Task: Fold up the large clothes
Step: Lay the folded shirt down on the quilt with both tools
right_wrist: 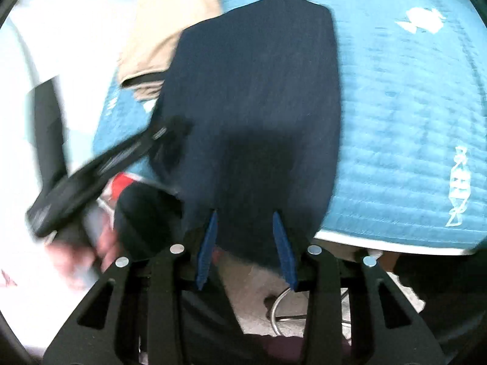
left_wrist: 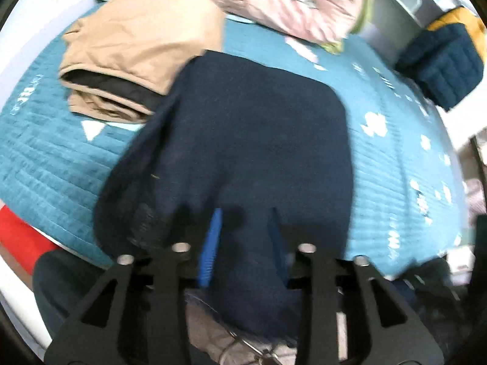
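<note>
A dark navy knitted garment (left_wrist: 252, 140) lies on the bed's teal quilted cover (left_wrist: 395, 140), its long axis running straight away from both tongs, near end draped over the bed edge. The left tongs (left_wrist: 245, 234) and right tongs (right_wrist: 246, 237) each have blue fingers parted on either side of that near hem; the fabric sits between them, but whether it is pinched I cannot tell. Both hands look equally near. A folded tan garment (left_wrist: 137, 51) rests just beside its far left corner, partly under it.
</note>
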